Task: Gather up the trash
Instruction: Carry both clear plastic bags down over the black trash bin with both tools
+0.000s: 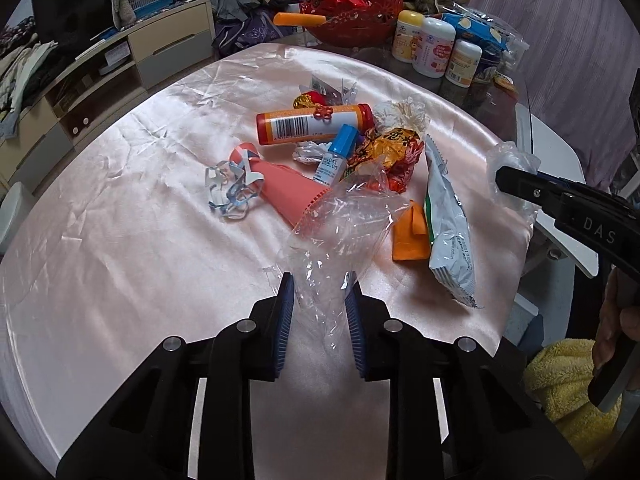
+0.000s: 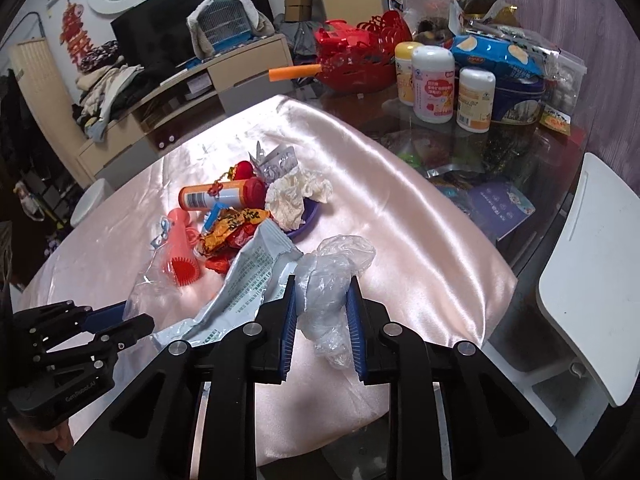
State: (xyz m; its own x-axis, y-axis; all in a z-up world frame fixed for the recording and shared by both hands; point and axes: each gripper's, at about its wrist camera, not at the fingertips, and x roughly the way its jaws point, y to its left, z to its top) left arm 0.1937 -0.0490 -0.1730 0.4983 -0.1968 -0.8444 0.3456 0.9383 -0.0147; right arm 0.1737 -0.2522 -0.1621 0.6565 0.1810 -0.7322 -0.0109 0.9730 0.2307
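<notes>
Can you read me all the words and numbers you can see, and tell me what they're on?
"DAS": on the right gripper.
"GenRobot.AI": on the left gripper.
"2025": on the small blue bottle.
Print on the orange bottle, silver packet, gold wrapper and white jars: too small or blurred.

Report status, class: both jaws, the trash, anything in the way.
Left gripper shut on clear plastic wrap. Right gripper shut on crumpled plastic bag. Trash pile uncollected on pink cloth. Nothing blocking.
</notes>
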